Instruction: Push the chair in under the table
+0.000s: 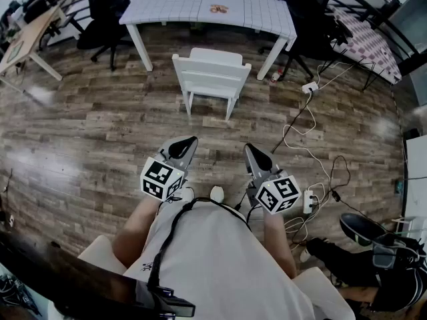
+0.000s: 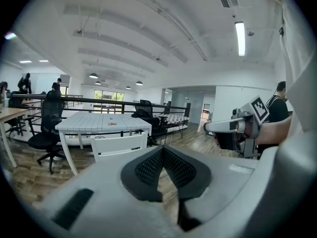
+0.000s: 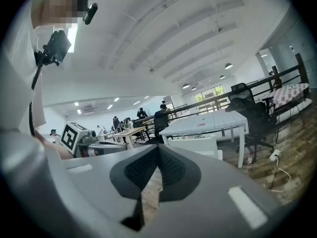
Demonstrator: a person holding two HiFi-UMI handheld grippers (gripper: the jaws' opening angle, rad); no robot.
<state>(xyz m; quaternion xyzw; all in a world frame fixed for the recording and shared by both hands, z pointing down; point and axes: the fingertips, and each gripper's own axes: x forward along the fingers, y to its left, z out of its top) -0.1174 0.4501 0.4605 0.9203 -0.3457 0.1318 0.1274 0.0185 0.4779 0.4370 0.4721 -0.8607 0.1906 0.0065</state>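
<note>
A white wooden chair [image 1: 211, 75] stands on the wood floor, its back toward me, just in front of the white gridded table [image 1: 200, 2]. It also shows as the chair [image 2: 119, 145] in the left gripper view and the chair [image 3: 195, 145] in the right gripper view. My left gripper [image 1: 192, 141] and right gripper [image 1: 248, 149] are held side by side close to my body, well short of the chair. Both are shut with nothing between the jaws, and both point toward the chair.
Black office chairs [image 1: 100, 15] stand left of the table and another [image 1: 307, 5] at its right. A power strip [image 1: 309, 87] and cables [image 1: 300, 135] lie on the floor to the right. A wooden desk [image 1: 27, 39] is far left. People stand in the distance.
</note>
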